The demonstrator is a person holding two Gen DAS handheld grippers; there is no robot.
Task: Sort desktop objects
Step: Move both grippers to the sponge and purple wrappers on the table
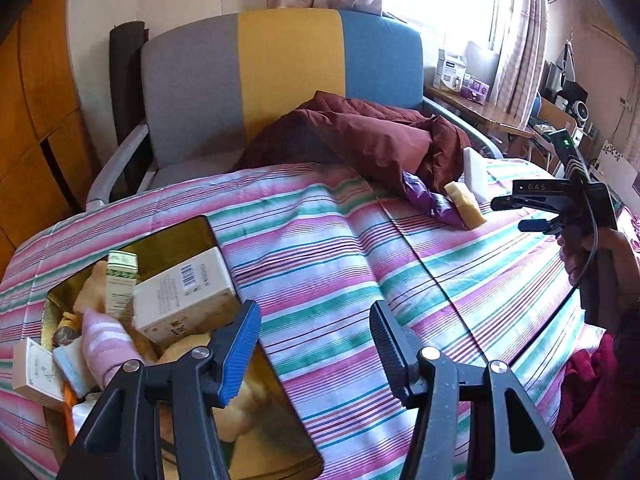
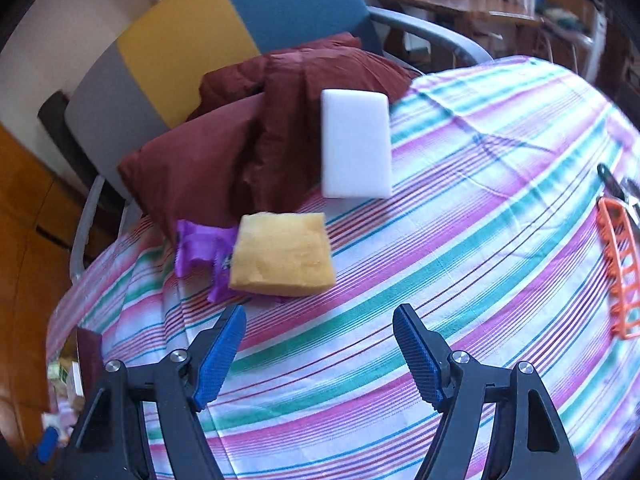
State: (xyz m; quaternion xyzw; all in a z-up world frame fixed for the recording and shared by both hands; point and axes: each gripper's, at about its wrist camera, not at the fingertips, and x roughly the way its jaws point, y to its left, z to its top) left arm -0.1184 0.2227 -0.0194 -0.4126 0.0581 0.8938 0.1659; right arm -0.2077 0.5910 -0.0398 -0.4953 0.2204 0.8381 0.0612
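A yellow sponge [image 2: 284, 254] lies on the striped cloth [image 2: 460, 240], partly over a purple wrapper [image 2: 200, 254], with a white foam block [image 2: 356, 144] just beyond it. My right gripper [image 2: 320, 356] hangs open just short of the sponge, nothing between its fingers. In the left wrist view the sponge [image 1: 466, 204] and white block [image 1: 476, 172] sit far right, and the right gripper [image 1: 512, 214] reaches toward them from the right. My left gripper [image 1: 316, 344] stands open and empty over the cloth beside a gold tin [image 1: 180, 236] that holds boxes, a pink rolled cloth and other items.
A dark red jacket [image 1: 360, 136] is heaped at the cloth's far edge against a grey, yellow and blue chair [image 1: 280, 72]. An orange plastic rack [image 2: 620, 272] and a dark tool lie at the right edge. A cluttered desk [image 1: 480, 112] stands by the window.
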